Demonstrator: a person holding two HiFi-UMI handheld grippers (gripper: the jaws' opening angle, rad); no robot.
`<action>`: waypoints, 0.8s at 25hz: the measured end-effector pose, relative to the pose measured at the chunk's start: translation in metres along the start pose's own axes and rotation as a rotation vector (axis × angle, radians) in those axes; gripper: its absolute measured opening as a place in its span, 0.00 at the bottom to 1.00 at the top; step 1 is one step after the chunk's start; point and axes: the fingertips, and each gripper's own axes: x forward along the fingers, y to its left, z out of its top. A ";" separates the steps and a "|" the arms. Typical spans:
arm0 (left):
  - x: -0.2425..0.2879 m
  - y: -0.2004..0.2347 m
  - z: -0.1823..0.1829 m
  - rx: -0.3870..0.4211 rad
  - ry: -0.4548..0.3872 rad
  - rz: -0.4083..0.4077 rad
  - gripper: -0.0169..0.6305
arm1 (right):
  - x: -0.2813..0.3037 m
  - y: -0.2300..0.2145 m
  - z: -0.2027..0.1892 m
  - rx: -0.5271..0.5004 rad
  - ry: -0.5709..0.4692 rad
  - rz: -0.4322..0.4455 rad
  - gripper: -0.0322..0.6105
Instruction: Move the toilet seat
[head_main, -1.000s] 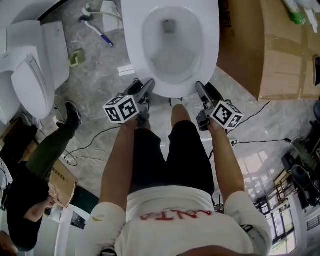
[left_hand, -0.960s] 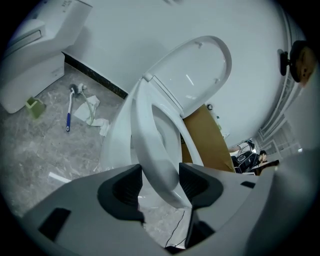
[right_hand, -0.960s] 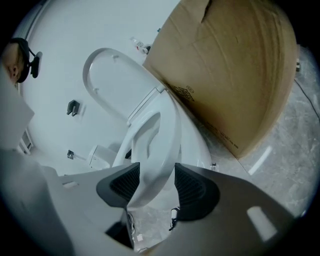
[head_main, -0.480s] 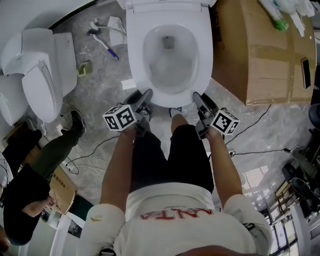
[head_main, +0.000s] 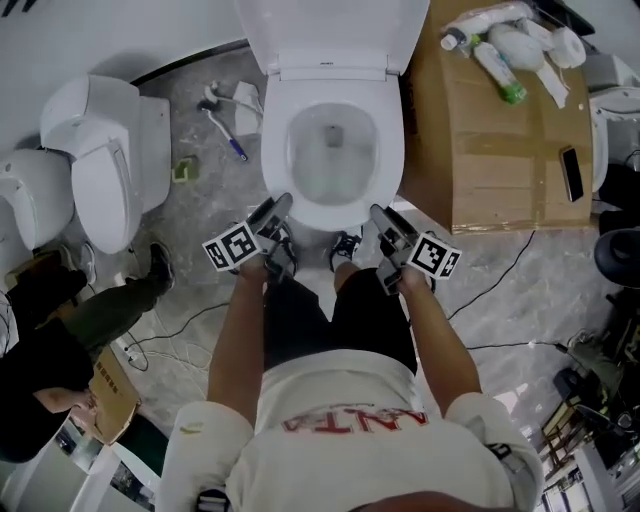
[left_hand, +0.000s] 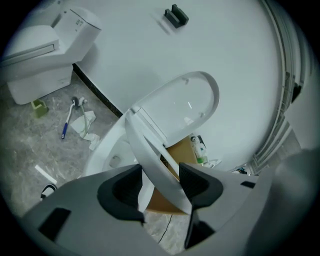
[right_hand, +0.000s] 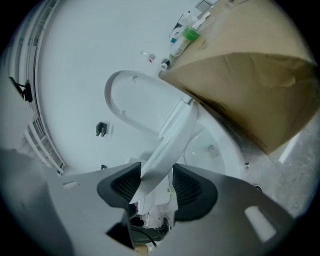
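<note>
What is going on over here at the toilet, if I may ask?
A person holds the toilet seat with two tongs. The left tongs and right tongs each grip its front edge, and it is tilted up off the bowl; the lid already stands upright. The right tongs' jaws have just eased open slightly, with the seat between them.

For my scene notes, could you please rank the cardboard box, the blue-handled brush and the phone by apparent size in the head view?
1. cardboard box, clearly largest.
2-3. blue-handled brush and phone: the brush longer but thinner, the phone shorter but wider; too alike to rank.
</note>
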 end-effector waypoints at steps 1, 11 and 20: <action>0.000 -0.009 0.007 -0.016 -0.018 -0.008 0.40 | 0.000 0.008 0.007 0.004 -0.005 0.014 0.36; 0.001 -0.054 0.054 -0.089 -0.111 -0.047 0.40 | 0.004 0.055 0.054 0.019 -0.032 0.047 0.37; 0.003 -0.089 0.090 -0.132 -0.139 -0.132 0.40 | 0.010 0.091 0.093 0.047 -0.065 0.049 0.38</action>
